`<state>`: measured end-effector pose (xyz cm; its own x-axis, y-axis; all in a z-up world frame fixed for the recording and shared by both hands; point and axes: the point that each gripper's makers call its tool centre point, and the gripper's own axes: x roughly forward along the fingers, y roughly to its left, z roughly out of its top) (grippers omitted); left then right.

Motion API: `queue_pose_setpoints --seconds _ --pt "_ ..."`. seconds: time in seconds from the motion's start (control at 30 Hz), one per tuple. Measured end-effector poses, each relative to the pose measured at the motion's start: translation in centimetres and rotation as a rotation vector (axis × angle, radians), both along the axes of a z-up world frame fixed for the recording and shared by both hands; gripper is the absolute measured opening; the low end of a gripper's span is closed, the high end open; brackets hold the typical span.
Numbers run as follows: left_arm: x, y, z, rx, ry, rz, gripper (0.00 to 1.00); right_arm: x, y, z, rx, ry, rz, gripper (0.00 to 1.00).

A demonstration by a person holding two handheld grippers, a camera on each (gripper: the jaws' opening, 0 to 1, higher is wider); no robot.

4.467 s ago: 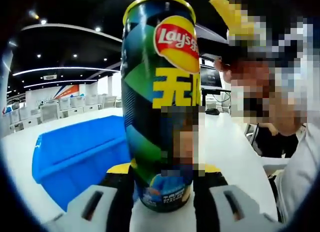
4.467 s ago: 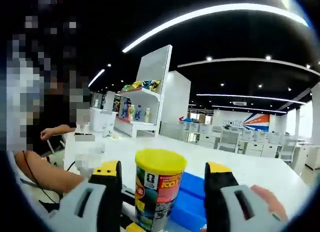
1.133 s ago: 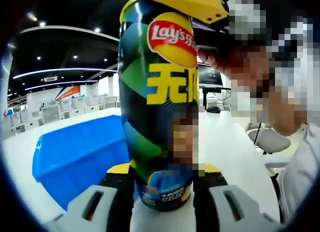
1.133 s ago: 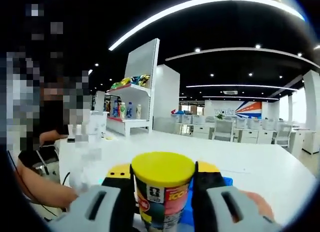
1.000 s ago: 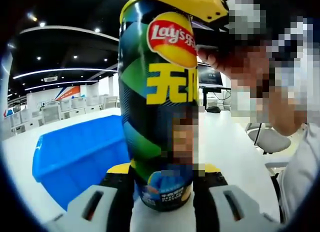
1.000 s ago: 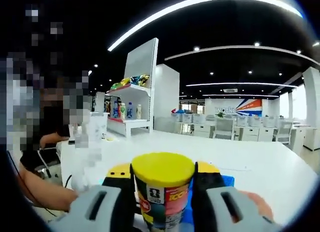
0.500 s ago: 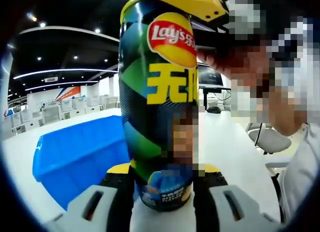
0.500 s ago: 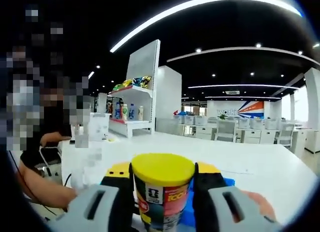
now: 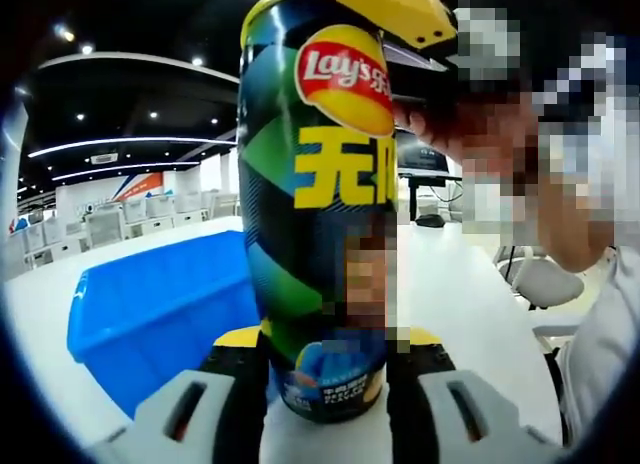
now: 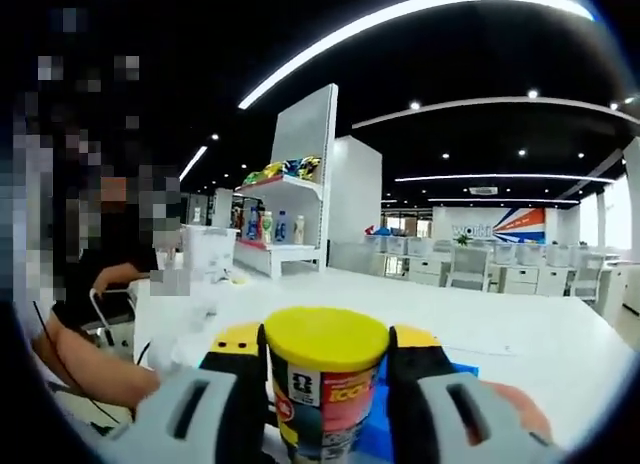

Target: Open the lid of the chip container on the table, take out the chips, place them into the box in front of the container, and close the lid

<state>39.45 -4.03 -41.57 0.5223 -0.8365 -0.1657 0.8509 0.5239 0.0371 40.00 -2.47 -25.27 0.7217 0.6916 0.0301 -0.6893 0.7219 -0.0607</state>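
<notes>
Bright ceiling light strips (image 10: 400, 19) and small spotlights glow against a dark ceiling, lighting the white desk (image 10: 500, 334) evenly. Straight lines bow strongly toward the edges. The close chip can (image 9: 315, 204) looks slightly soft.

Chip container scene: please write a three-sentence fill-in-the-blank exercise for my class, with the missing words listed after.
1. The lid on the chip container is coloured ____.
2. The box beside the container is coloured ____.
3. The right gripper has its jaws closed around the container's ____ end.

Missing words: yellow; blue; top
</notes>
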Motion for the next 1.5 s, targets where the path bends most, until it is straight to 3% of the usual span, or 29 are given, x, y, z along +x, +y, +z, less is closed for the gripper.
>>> queue_pose_setpoints --seconds 0.1,0.23,0.8,0.87,1.0,1.27,1.5 --pt "0.0 0.0 0.0 0.001 -0.001 -0.004 0.47 -0.2 0.1 0.5 0.072 0.029 0.019 0.45" --pt "0.1 0.0 0.0 0.002 0.0 -0.003 0.47 0.0 0.1 0.5 0.053 0.016 0.006 0.45" --pt "0.2 0.1 -0.1 0.005 -0.003 -0.007 0.47 0.1 -0.1 0.5 0.091 0.136 -0.006 0.42" --pt "0.1 0.1 -0.1 0.004 0.001 -0.009 0.47 -0.1 -0.2 1.3 0.154 0.16 0.012 0.41" --pt "0.2 0.1 -0.1 0.005 -0.003 -0.006 0.47 0.1 -0.2 1.6 0.099 0.117 0.0 0.42" --pt "0.1 0.1 -0.2 0.004 -0.003 -0.006 0.47 0.2 -1.4 2.4 0.141 0.089 -0.018 0.43" --pt "0.0 0.1 -0.1 0.002 -0.004 -0.007 0.47 0.7 -6.0 3.9 0.203 0.015 -0.117 0.43"
